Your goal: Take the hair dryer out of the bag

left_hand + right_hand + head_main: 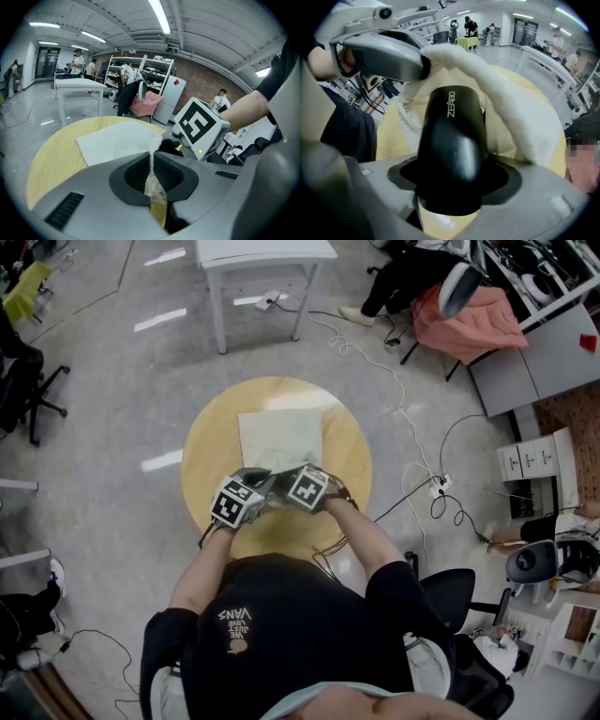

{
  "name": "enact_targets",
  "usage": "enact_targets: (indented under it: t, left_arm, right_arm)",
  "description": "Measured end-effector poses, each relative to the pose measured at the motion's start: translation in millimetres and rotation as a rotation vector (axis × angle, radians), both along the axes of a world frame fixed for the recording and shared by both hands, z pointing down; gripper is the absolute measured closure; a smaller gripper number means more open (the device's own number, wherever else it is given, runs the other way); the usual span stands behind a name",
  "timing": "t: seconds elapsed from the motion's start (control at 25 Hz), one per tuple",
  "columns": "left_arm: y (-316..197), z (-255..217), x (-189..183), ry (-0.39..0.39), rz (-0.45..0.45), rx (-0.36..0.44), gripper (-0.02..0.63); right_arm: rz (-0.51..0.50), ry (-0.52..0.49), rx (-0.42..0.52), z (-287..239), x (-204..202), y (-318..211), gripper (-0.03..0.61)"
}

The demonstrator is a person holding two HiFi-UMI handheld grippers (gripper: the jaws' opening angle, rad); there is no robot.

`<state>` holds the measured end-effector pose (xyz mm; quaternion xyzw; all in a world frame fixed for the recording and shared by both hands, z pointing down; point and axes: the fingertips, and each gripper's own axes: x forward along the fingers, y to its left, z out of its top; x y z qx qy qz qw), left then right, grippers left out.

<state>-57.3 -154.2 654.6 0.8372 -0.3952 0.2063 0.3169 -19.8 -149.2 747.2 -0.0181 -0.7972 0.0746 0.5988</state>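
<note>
A white cloth bag [281, 435] lies flat on the round wooden table [202, 442]. Both grippers meet at its near edge. My left gripper [255, 491] is shut on a fold of the bag's rim [154, 185] and lifts that edge; the right gripper view shows it [423, 65] holding the cloth up. My right gripper [450, 183] is shut on the black hair dryer [452, 136], whose barrel points away into the bag's mouth [506, 103]. In the head view the hair dryer is hidden under the marker cubes. The right gripper's marker cube [201, 125] sits close beside the left jaws.
A white table [262, 254] stands beyond the round one. Cables and a power strip [439, 489] trail over the floor at right. A black office chair [28, 381] is at left, a grey desk [553, 352] at right, another chair [450, 592] just behind me.
</note>
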Motion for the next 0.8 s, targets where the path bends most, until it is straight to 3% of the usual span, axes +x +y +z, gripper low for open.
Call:
enact_targets:
  t: [0.32, 0.8]
  left_arm:
    - [10, 0, -1, -0.023, 0.019, 0.009, 0.580]
    - [13, -7, -1, -0.062, 0.064, 0.023, 0.581]
  right_arm:
    - [0.101, -0.025, -0.083, -1, 13, 30, 0.227]
    - [0.133, -0.151, -0.162, -23, 14, 67, 0.225]
